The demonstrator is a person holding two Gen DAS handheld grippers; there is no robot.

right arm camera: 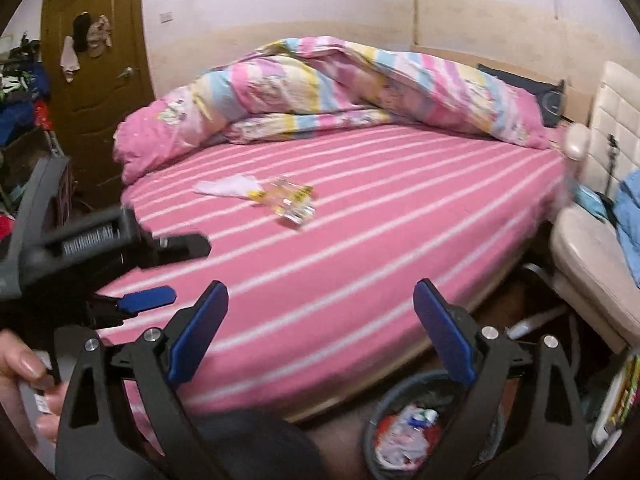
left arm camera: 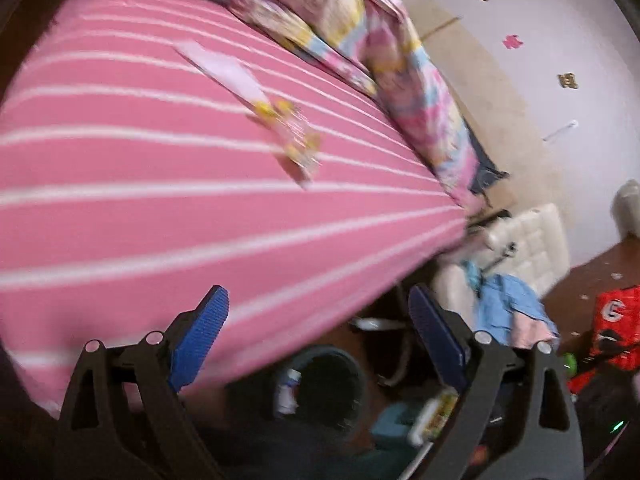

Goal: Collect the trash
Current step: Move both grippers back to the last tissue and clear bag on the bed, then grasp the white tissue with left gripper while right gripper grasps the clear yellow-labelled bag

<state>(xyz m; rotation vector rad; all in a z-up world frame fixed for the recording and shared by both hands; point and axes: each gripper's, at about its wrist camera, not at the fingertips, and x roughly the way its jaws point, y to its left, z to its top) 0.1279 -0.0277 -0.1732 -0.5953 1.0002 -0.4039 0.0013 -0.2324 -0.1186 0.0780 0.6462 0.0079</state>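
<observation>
1. Now, both claws stand wide and hold nothing: the right gripper (right arm camera: 320, 332) and the left gripper (left arm camera: 318, 336) each show bare blue pads, with only the pink striped bed sheet (right arm camera: 400, 208) behind the gap.
2. The trash lies well ahead of both claws, in the middle of the bed — a clear crinkled plastic wrapper with yellow print (right arm camera: 294, 200), and touching it on the far-left side a thin white paper piece (right arm camera: 228, 188).
3. The two pieces touch, so a claw closing on one may drag or flip the other away.
4. The wrapper is thin and flat on soft cloth; I judge that the pads may pinch the sheet with it, or slide over it.
5. The round dark waste bin with trash inside (right arm camera: 416, 432) stands on the floor just below the right claw — a light wrapper may fall beside it when let go.
</observation>
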